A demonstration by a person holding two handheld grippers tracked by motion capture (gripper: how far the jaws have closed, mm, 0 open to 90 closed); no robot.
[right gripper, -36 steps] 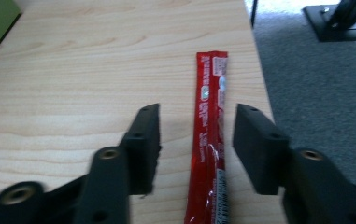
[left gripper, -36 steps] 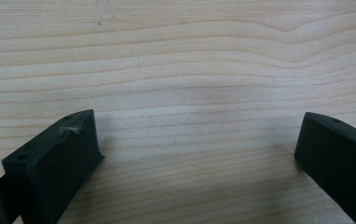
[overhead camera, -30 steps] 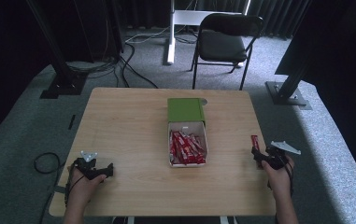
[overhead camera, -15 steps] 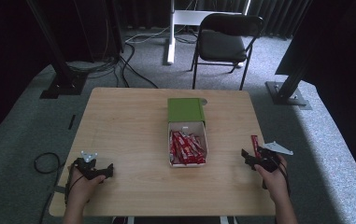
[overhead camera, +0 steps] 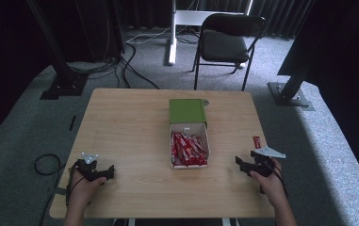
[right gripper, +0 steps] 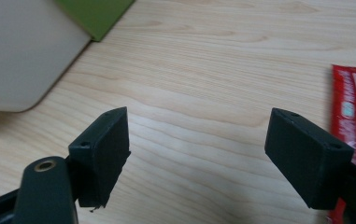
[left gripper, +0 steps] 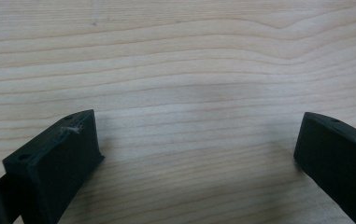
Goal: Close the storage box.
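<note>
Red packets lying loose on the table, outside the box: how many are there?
1. A single red packet lies on the table near its right edge, just beyond the right gripper. The others sit inside the open box.

A light wood-grain bench [overhead camera: 120,136] with rounded corners stands on grey carpet [overhead camera: 21,127], and a dark curtain [overhead camera: 271,14] hangs along the far side of the room. Behind the bench, a black folding chair [overhead camera: 226,44] stands beside a white stand [overhead camera: 186,21]; black cables [overhead camera: 120,66] run over the floor to the far left, and one coiled cable [overhead camera: 45,164] lies near the bench's left edge. Dark metal posts on flat base plates, one at far left [overhead camera: 59,70] and one at far right [overhead camera: 292,84], flank the bench, with brighter light falling on the carpet at the right [overhead camera: 323,155].
</note>
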